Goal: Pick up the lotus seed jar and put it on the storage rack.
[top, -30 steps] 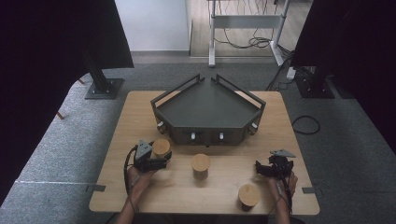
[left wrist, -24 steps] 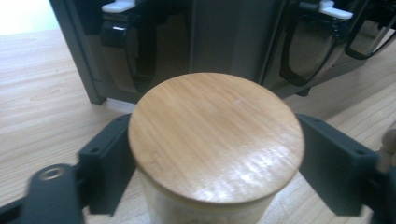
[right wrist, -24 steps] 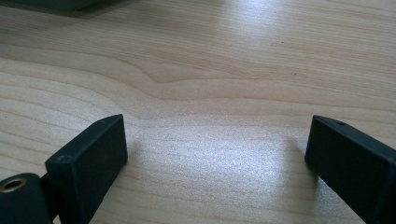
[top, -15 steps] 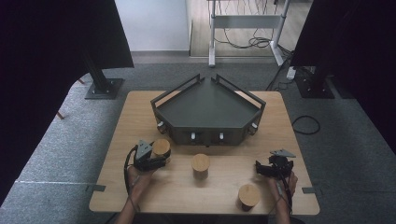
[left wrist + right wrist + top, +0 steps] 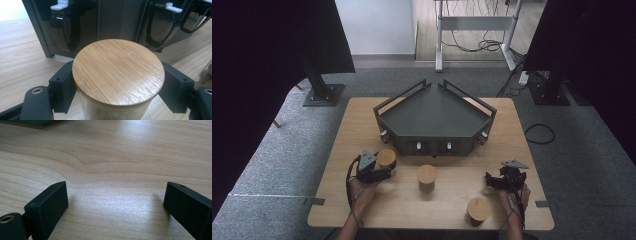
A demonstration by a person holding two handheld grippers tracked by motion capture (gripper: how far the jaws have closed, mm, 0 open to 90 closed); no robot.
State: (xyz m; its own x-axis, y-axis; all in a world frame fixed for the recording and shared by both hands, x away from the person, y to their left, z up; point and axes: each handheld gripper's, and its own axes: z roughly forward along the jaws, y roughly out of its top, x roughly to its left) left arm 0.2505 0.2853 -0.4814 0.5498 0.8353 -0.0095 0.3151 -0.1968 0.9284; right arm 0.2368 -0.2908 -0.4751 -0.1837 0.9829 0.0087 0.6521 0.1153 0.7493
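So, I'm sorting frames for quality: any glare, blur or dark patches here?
High view: black curtains at both sides, soft focus. Left gripper view: sheen on the bamboo lid, reflections in the rack's glossy front. Right gripper view: bright glare on the table, near jaws blurred.

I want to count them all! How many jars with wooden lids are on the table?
3. One jar sits in the left gripper, one stands mid-table, and one stands near the front edge beside the right gripper.

Glossy bamboo lid (image 5: 118,71) (fine-grained) over matt wooden table (image 5: 22,55).
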